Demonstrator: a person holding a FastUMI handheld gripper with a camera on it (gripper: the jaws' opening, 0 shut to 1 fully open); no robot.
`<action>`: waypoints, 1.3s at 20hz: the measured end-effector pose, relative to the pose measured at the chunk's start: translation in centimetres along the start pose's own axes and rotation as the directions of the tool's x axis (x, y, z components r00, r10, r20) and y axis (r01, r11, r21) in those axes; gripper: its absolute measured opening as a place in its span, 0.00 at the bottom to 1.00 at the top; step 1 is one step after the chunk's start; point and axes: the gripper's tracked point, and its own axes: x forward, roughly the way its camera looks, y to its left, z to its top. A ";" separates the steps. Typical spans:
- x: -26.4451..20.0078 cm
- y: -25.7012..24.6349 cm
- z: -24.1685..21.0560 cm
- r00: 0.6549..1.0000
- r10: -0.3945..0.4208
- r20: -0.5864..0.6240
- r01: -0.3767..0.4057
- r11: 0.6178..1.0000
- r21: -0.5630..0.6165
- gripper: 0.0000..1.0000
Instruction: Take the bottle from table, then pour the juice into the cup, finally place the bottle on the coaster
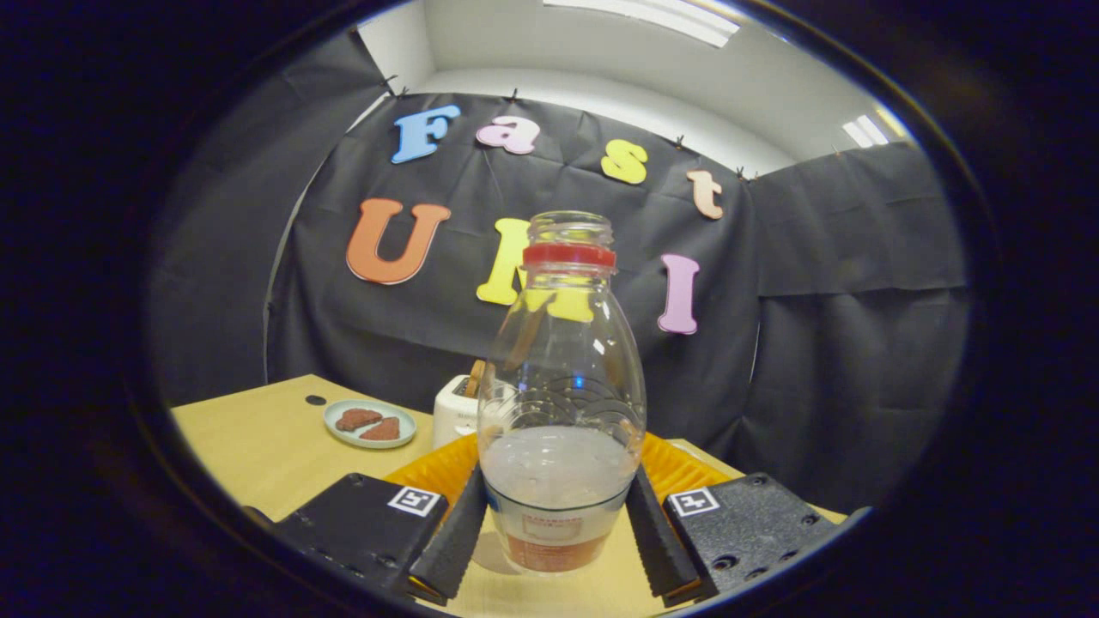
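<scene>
A clear plastic bottle (560, 403) stands upright between my fingers, its cap off and a red ring around its neck. Cloudy pale juice fills roughly its lower third, above an orange label band. My gripper (558, 482) is shut on the bottle, one finger (455, 536) pressing its left side and the other its right, low on the body. The bottle's base sits at or just above the wooden table (258, 446); I cannot tell whether it touches.
Just behind the bottle lies an orange ribbed tray (687, 472). Further back are a white toaster (453, 408) with toast in it and a pale green plate (369, 423) holding two brown pieces. Black cloth walls close the booth behind.
</scene>
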 end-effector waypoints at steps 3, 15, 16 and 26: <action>2.4 -0.2 -3.7 0.998 -0.003 -0.057 0.004 1.000 0.023 0.82; 6.5 3.3 -10.7 0.982 0.113 -0.154 -0.104 0.993 0.064 0.84; 6.7 3.6 -10.6 0.981 0.123 -0.150 -0.113 0.991 0.072 0.84; 6.5 3.8 -9.6 0.981 0.138 -0.136 -0.127 0.988 0.088 1.00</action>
